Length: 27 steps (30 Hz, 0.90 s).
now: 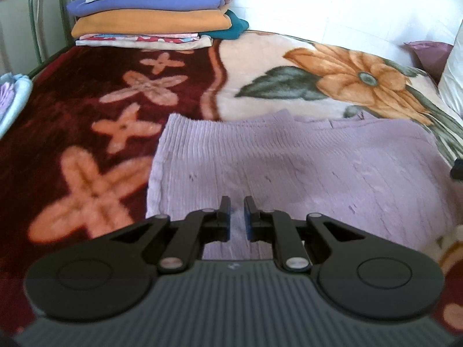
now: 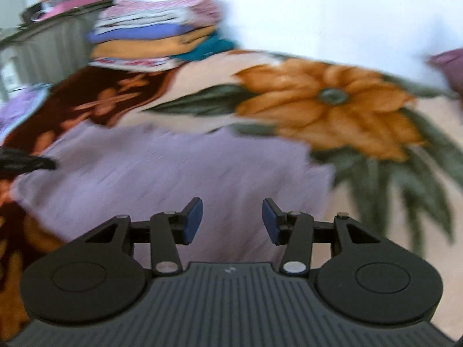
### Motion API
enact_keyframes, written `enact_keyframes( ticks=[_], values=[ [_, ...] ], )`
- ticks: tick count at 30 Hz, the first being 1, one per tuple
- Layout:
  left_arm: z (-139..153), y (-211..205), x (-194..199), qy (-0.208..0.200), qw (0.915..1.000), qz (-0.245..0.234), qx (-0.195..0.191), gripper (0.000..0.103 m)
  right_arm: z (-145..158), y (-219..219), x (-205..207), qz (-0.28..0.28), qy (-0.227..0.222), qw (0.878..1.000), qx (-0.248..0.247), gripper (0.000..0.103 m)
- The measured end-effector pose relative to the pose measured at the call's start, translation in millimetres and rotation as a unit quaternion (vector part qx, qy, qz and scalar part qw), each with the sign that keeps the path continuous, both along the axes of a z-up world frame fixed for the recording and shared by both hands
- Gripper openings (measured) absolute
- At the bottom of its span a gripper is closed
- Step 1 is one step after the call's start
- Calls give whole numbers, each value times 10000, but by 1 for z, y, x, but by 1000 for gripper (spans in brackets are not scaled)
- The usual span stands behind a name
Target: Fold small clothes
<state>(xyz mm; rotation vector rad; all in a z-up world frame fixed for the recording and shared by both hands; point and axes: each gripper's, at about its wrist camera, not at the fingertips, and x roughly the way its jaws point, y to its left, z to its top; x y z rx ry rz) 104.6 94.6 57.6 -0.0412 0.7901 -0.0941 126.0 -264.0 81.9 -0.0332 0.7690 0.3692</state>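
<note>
Lilac ribbed knit, the small garment [image 1: 289,170] lies flat on the bed, spread over the flowered blanket [image 1: 95,156] where its dark red part meets its cream part with the big orange flower. The garment looks folded, with a straight edge on its far side. The left gripper [image 1: 237,217] is low over the near edge of the garment; its fingers stand close together with only a thin gap, and a little lilac cloth shows in this gap, but I cannot tell if they pinch the cloth or only hang above it. The right gripper [image 2: 232,221] is over the right part of the same garment [image 2: 179,170], and its blue-padded fingers are spread wide with nothing between them. The right wrist view is blurred. At the far end of the bed a pile of folded textiles [image 1: 153,8] rests on the blanket: pink and grey on top, then violet-blue, then orange, with a teal piece beside it. At the left edge some pale blue folded cloth [image 1: 14,98] is partly seen.
</note>
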Motion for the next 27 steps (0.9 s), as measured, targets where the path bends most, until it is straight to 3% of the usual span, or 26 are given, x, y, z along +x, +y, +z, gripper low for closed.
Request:
enact_keyframes(
  ticks=[4, 11, 14, 22, 27],
  values=[
    [0, 2, -20, 59, 9998, -4, -178, 14, -13, 5, -17, 223, 176, 9994, 207, 54],
    [-16, 4, -36, 300, 9988, 125, -366, 14, -41, -29, -10, -930, 568, 9935, 321, 54],
    [-23, 8, -39, 431, 9972, 275, -553, 14, -49, -43, -13, -1170, 638, 9885, 709, 54],
    [-15, 6, -48, 495, 9966, 373, -536, 14, -39, -53, -30, -1505, 729, 9784, 1218, 55],
    [-11, 4, -56, 564, 9949, 491, -673, 14, -28, -63, -44, -1776, 846, 9684, 1531, 67]
  ],
)
